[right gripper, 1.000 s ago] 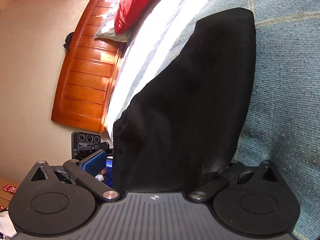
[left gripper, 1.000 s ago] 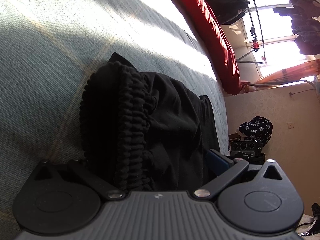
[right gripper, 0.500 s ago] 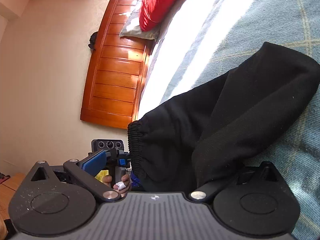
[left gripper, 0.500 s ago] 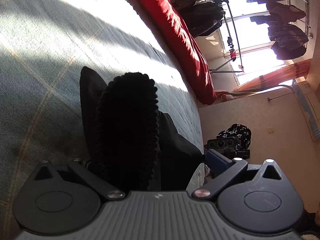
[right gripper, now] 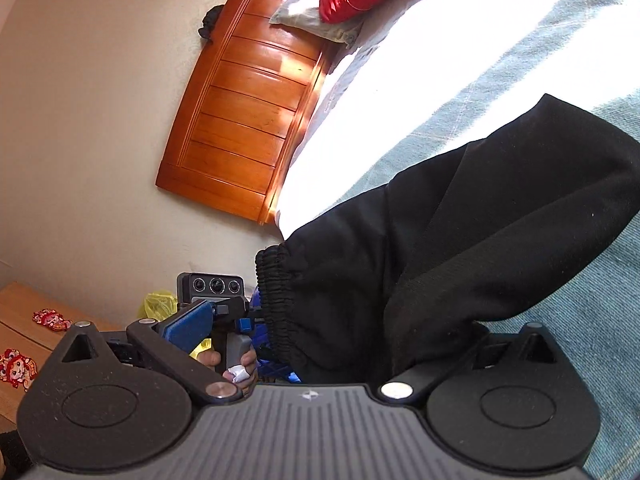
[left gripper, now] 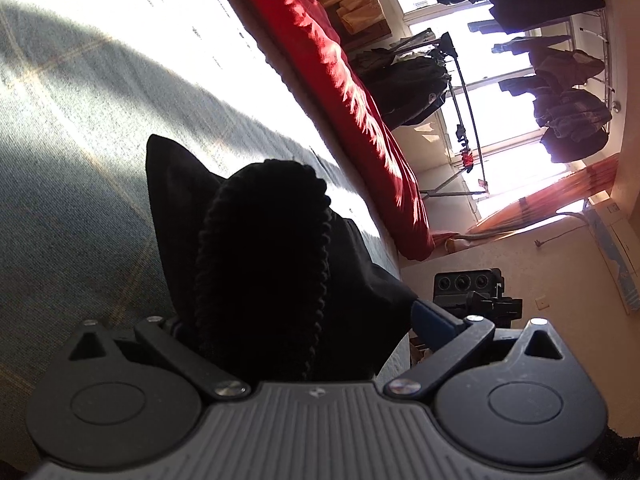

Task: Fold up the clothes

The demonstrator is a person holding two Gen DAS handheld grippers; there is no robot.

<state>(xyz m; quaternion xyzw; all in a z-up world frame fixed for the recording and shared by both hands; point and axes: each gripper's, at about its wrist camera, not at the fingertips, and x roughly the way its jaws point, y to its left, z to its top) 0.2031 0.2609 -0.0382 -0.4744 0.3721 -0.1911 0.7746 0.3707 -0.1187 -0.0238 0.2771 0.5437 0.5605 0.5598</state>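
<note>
Black trousers (right gripper: 460,240) lifted partly off teal bedspread (left gripper: 72,208), waistband bunched between fingers of left gripper (left gripper: 296,320), right gripper (right gripper: 340,344) pinching other fabric edge, both w/ cloth clamped.

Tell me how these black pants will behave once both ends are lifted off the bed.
The black pants look floppy: the cloth creases and sags from each hand-held gripper, so the middle will likely droop. They seem thick, perhaps fleece, so fairly heavy for cloth. The gathered elastic waistband bunches up and probably grips well rather than slipping.
</note>
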